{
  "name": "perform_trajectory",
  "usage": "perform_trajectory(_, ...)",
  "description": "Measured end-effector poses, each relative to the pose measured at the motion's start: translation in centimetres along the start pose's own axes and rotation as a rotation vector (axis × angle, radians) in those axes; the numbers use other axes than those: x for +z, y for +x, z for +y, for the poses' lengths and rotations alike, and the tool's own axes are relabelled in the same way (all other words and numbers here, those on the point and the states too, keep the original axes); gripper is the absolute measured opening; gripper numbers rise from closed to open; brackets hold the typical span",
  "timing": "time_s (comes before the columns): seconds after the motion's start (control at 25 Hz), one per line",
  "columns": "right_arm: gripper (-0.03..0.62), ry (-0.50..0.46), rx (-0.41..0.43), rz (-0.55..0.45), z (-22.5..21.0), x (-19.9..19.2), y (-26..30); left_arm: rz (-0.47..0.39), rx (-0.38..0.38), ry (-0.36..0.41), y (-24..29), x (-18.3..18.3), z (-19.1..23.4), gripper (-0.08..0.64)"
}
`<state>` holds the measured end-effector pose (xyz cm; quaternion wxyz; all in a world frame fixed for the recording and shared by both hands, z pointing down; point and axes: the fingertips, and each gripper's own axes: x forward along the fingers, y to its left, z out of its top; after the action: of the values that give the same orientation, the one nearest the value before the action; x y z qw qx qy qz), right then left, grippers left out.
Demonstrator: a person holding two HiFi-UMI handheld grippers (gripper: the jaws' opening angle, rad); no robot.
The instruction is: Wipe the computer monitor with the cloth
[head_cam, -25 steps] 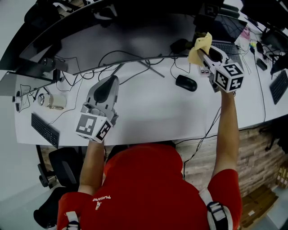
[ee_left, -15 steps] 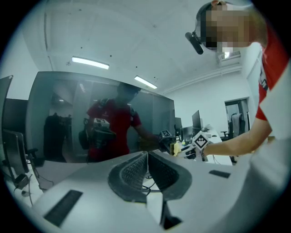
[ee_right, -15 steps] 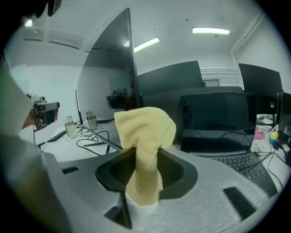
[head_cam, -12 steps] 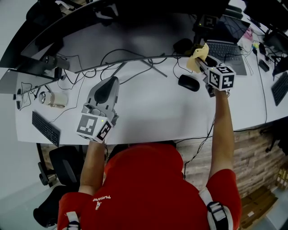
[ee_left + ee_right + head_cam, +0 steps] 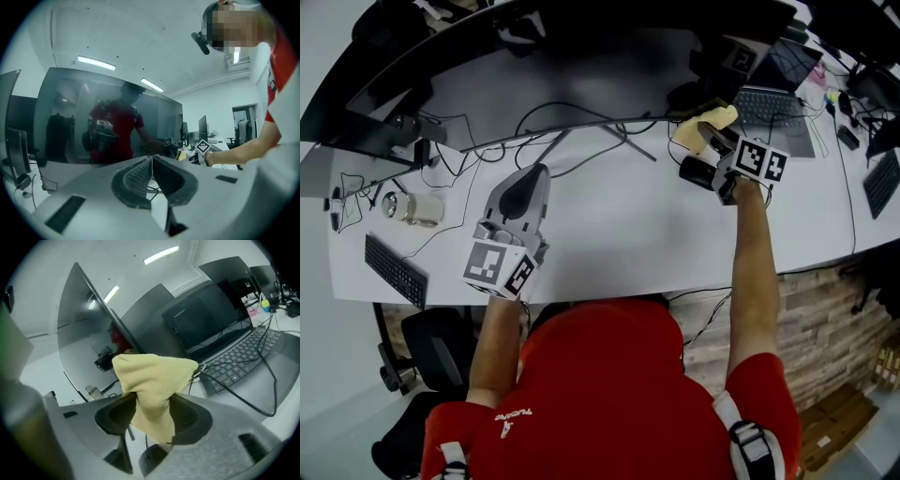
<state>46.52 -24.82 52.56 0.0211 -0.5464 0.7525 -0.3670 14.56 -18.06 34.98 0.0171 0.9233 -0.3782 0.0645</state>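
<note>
Yellow cloth (image 5: 154,376) was seen bunched between the jaws of the right gripper (image 5: 152,401). Those jaws had just been opening and stood spread, with the fabric loosely touching both pads. In the head view this was placed at the upper right, over the white desk (image 5: 609,234), just above a black mouse (image 5: 697,172) and beside an open laptop (image 5: 769,89). The wide dark monitor (image 5: 581,80) was stretched across the top of the frame, apart from the cloth. The left gripper (image 5: 152,158) was held at centre left, its jaws pressed together with nothing pinched. A pale cylindrical container (image 5: 416,209) was seen at the desk's far left; its contents could not be made out.
</note>
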Motion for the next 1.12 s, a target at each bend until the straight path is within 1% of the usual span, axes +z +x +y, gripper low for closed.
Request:
perform_trajectory(0.12, 0.222, 0.041, 0.041, 0.011, 1.4, -0.5, 1.0, -0.009, -0.005, -0.007, -0.7, -0.3, 1.0, 0.012)
perform_trajectory(0.2, 0.229, 0.067, 0.074, 0.021, 2.5, -1.0, 1.8, -0.002, 0.008, -0.015, -1.3, -0.5, 1.9, 0.012)
perform_trajectory(0.36, 0.229, 0.069, 0.098, 0.052, 4.7, -1.8, 3.6, -0.015, 0.010, -0.027, -2.0, -0.9, 3.1, 0.012)
perform_trajectory(0.6, 0.227, 0.071, 0.110, 0.072, 7.8, -3.1, 5.6, -0.043, 0.010, -0.046, -3.2, -1.7, 5.2, 0.012)
perform_trajectory(0.8, 0.227, 0.066, 0.112, 0.085, 10.6, -4.3, 7.7, -0.043, 0.006, -0.059, -4.1, -1.9, 6.5, 0.012)
perform_trajectory(0.96, 0.227, 0.071, 0.108, 0.088, 12.2, -4.9, 8.8, -0.033, 0.017, -0.073, -4.9, -1.5, 7.5, 0.012)
perform_trajectory(1.12, 0.229, 0.089, 0.127, 0.085, 14.6, -5.9, 10.4, -0.037, 0.026, -0.084, -6.3, -2.0, 9.3, 0.012)
